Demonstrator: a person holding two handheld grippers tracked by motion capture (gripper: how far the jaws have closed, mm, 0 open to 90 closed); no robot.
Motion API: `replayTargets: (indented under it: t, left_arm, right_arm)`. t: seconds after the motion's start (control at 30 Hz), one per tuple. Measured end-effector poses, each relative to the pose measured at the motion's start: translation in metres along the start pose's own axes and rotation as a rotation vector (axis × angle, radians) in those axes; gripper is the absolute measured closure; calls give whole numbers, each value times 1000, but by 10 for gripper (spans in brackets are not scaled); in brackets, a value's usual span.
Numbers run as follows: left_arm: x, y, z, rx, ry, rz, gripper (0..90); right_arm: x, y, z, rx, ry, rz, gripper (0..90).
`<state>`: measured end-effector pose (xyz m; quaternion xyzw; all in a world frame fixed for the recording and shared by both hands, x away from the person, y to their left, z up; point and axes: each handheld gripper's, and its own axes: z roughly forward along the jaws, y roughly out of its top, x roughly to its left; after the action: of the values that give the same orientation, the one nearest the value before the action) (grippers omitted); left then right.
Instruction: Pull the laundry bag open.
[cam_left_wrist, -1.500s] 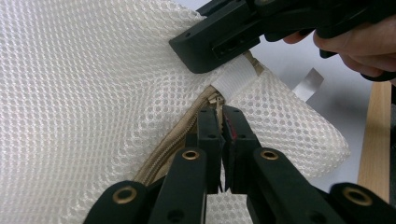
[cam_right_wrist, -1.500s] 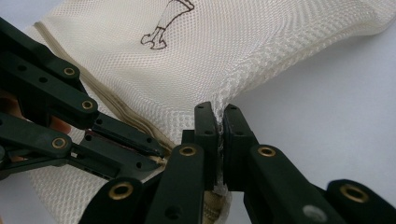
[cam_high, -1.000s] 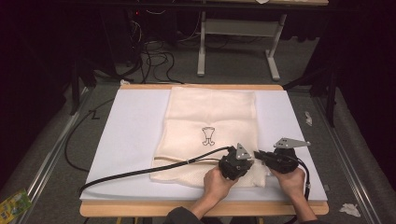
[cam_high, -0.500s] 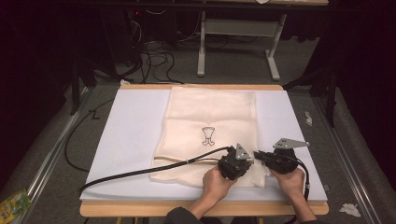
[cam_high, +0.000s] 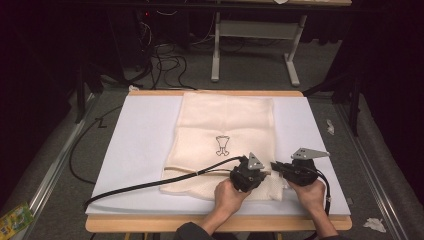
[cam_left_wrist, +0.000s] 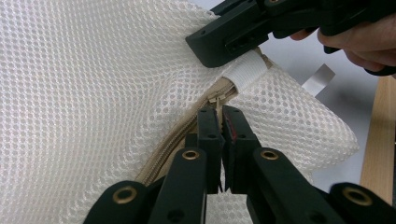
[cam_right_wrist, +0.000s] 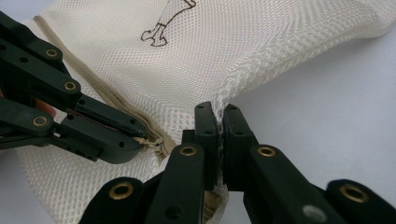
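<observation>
1 mesh bag (cam_high: 225, 135), 1 zipper (cam_left_wrist: 184, 133), 2 hand-held grippers (cam_high: 265, 169)

So the mesh bag (cam_high: 225, 135) lies flat on a board (cam_high: 140, 145) that covers the counter (cam_high: 215, 223), a bit right of middle. Both tools sit side by side at the bag's near right corner, left tool (cam_high: 260, 172) on the zipper (cam_left_wrist: 187, 135) end, right tool (cam_high: 274, 166) just beside it on the corner edge. A cable (cam_high: 150, 184) trails off left across the board.
</observation>
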<state>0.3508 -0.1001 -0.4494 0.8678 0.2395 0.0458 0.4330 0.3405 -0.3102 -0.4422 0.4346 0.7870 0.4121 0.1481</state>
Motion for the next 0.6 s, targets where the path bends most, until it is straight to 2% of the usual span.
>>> replayTargets:
  t: [0.1,0.2,0.43,0.6]
  left_arm:
    - [1,1,-3,-7,9,5,870]
    - [3,-2,-5,-8,6,-13,871]
    - [8,-8,-9,-11,24,-26,870]
    - [14,-12,-15,-28,15,-46,870]
  right_arm:
    - [-1,1,0,-7,7,-3,878]
    - [-2,0,2,-16,20,5,878]
    - [-3,-1,2,-9,7,-5,879]
    - [-3,-3,2,-14,3,18,879]
